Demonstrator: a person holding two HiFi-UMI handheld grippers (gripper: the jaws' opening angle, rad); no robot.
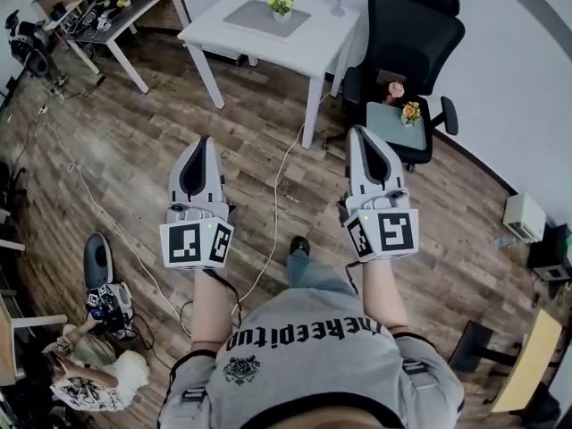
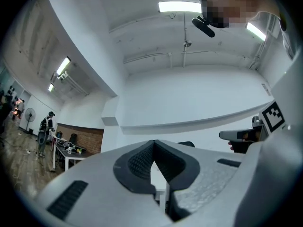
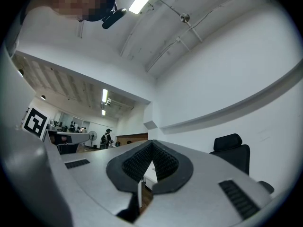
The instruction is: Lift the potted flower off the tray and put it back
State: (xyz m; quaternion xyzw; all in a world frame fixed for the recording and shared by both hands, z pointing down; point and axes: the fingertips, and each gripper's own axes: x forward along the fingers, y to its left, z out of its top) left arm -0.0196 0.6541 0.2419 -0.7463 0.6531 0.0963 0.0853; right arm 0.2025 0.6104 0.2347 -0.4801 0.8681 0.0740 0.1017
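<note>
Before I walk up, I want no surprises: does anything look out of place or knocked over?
Nothing tipped: the potted flower stands upright on its tray on the white table. Oddly, another small flower pot sits on the office chair seat, and a cable trails across the floor.

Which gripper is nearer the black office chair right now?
Right. The right gripper sits just left of the chair; the left gripper is well farther left.

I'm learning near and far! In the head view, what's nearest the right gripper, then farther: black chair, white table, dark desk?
1. Black chair, just beyond the right gripper, to its right.
2. White table, ahead, to the left.
3. Dark desk, far left corner.
</note>
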